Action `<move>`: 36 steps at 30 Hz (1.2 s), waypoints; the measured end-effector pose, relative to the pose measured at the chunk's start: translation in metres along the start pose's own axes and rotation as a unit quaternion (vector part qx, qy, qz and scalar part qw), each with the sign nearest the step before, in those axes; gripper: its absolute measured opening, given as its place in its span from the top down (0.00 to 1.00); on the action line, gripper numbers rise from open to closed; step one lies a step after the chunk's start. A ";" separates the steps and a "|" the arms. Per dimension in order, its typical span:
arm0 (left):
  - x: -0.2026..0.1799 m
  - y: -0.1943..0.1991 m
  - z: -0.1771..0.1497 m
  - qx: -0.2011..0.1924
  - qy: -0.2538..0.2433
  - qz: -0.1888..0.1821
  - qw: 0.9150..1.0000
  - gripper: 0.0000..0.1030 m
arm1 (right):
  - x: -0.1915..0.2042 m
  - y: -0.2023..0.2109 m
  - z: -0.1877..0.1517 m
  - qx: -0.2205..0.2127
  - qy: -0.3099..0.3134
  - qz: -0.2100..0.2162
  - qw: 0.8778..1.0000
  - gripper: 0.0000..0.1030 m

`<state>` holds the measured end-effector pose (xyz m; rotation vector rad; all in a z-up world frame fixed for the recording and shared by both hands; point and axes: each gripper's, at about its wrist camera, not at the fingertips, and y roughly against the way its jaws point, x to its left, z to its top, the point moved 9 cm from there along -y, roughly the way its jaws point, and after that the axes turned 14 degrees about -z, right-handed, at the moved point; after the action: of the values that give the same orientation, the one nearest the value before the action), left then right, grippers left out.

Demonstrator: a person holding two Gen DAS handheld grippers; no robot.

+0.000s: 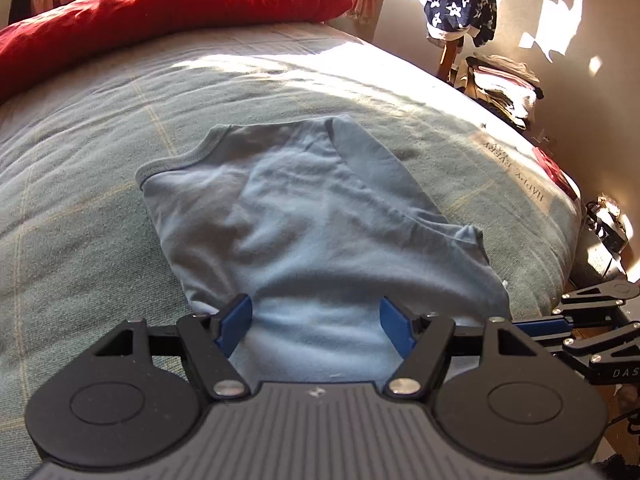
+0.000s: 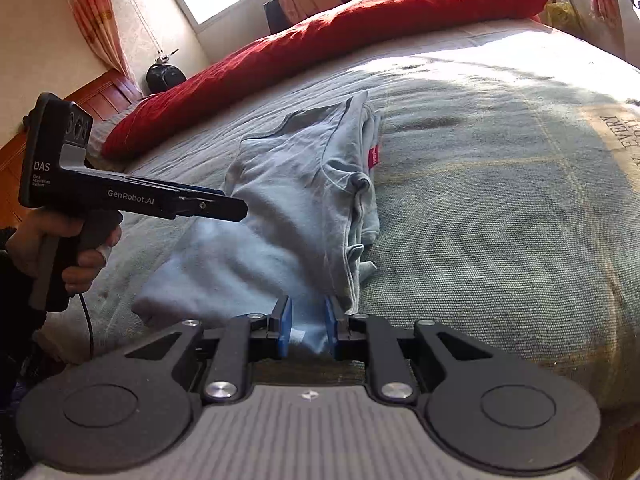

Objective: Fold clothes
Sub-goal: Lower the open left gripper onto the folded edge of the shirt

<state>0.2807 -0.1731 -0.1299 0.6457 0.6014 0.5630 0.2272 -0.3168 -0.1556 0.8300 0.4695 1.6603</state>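
Blue-padded, the left gripper (image 1: pixel 316 326) stands wide open over the near hem of one light blue T-shirt (image 1: pixel 304 216), partly folded on the grey-green bed (image 1: pixel 80 184).

From the right wrist, the right gripper (image 2: pixel 307 330) pinches the shirt's near edge; a hand (image 2: pixel 60 248) holds the left gripper beside one red duvet (image 2: pixel 360 36).

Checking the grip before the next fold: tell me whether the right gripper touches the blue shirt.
Touching: in the right wrist view, the right gripper pinches the blue shirt hem between both pads.
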 end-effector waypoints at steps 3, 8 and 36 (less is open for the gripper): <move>-0.016 -0.003 0.020 -0.008 -0.035 -0.011 0.999 0.31 | 0.004 -0.002 0.002 -0.007 0.005 -0.005 1.000 0.79; -0.016 -0.047 0.021 0.027 -0.053 -0.005 0.998 0.31 | 0.010 0.012 0.010 -0.035 0.004 0.003 0.999 0.78; 0.001 -0.123 0.116 0.065 -0.081 0.013 0.994 0.25 | 0.019 -0.011 0.009 -0.044 0.000 0.054 0.998 0.54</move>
<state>0.3943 -0.2984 -0.1400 0.8156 0.4802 0.4918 0.2397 -0.2964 -0.1522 0.8023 0.3550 1.7680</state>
